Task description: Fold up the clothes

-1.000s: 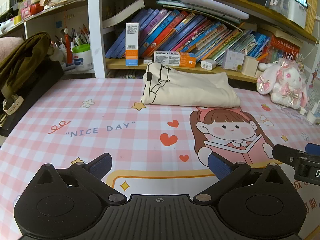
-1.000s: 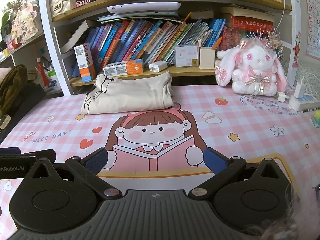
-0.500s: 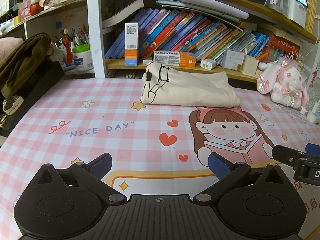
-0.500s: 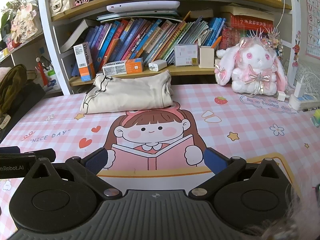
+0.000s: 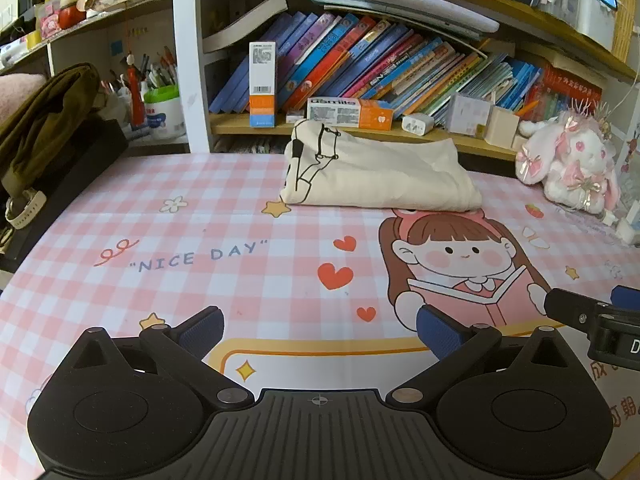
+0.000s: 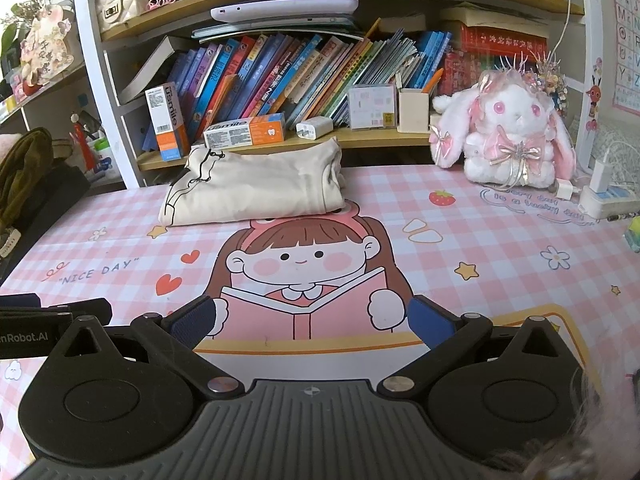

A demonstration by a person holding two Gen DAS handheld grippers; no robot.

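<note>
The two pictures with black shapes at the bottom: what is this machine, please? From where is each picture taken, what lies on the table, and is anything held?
There is no robot arm. A person holds one hand-held gripper in each hand, and each carries a camera looking forward along its two blue-padded fingers. One picture comes from the left gripper, the other from the right gripper. Both are open and hold nothing. On the pink checked cartoon table mat lies a folded cream cloth garment with black line drawing, near the wooden bookshelf. A white and pink plush rabbit sits at the right.
</note>
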